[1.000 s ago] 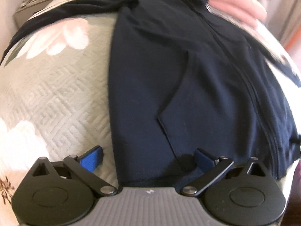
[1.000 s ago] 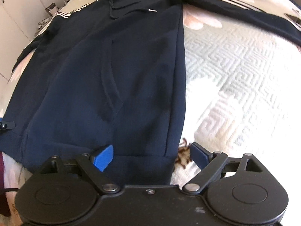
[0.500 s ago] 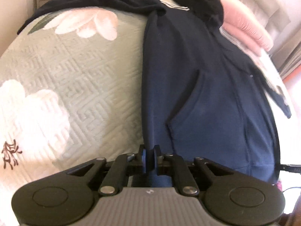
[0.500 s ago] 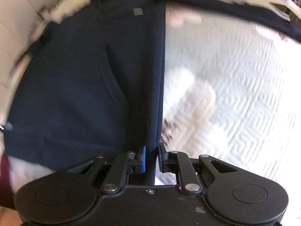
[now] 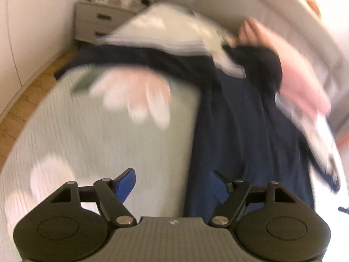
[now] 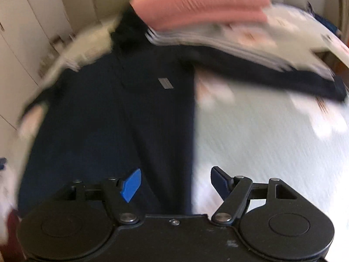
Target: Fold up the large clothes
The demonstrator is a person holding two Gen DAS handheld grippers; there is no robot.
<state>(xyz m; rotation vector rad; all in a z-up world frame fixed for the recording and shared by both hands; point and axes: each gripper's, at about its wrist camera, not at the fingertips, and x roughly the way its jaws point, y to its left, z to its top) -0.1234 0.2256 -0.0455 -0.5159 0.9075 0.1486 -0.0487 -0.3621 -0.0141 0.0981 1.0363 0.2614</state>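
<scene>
A dark navy hooded jacket [image 5: 240, 120] lies flat on the bed, sleeves spread to both sides. It also shows in the right wrist view [image 6: 109, 120], with a small grey label on the chest. My left gripper [image 5: 172, 185] is open and empty above the jacket's left bottom edge. My right gripper [image 6: 174, 183] is open and empty above the jacket's right bottom edge. Both views are blurred by motion.
The bed has a pale green quilt [image 5: 98, 135] with pink flowers. Pink folded fabric [image 6: 200, 2] lies at the head of the bed beyond the hood. A white nightstand [image 5: 102, 19] stands by the wall, with wood floor [image 5: 28, 89] to the left.
Both grippers were shut on the jacket's bottom hem half a second ago. Both have let go, opened, and lifted back from the hem.
</scene>
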